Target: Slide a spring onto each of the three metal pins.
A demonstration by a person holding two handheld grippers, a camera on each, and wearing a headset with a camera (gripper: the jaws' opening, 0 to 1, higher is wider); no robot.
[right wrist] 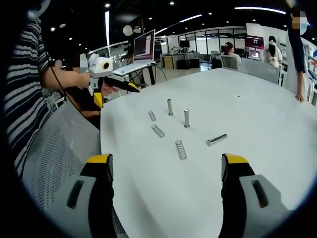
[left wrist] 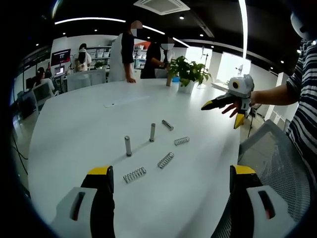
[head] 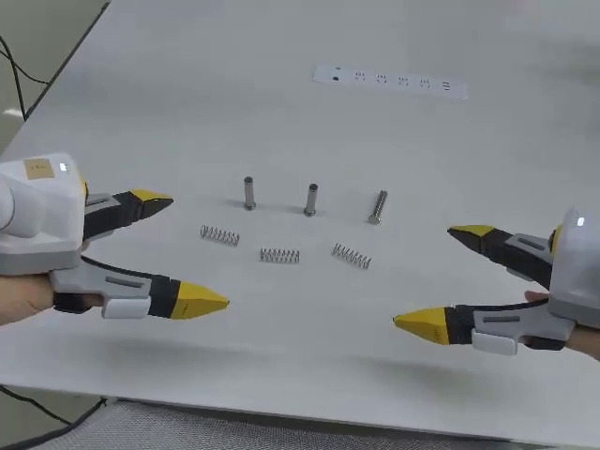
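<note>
On the white table [head: 141, 84] the three metal pins are set in a row, and the middle pin [head: 311, 199] stands upright at its centre. The left pin [head: 249, 192] stands upright near the middle pin, to its left and clear of it. The right pin [head: 378, 207] is near the middle pin on the other side. From the head view it looks tilted, while both gripper views suggest it is lying on its side on the table. The three springs lie flat in a second row on the person's side of the middle pin, and none is on a pin. The middle spring [head: 279, 255] lies just in front of the middle pin and slightly to its left. The left spring [head: 219, 234] is further left, in front of the left pin. The right spring [head: 352, 255] lies in front and to the right of the middle pin. The left gripper [head: 192, 250] is well to the left of the middle pin and closer to the person, with its yellow-tipped jaws spread wide and nothing between them. The right gripper [head: 424, 277] is well to the right of the middle pin, also closer to the person, with its jaws likewise spread and empty. A white power strip [head: 389, 81] lies well beyond the middle pin, toward the far side of the table.
</note>
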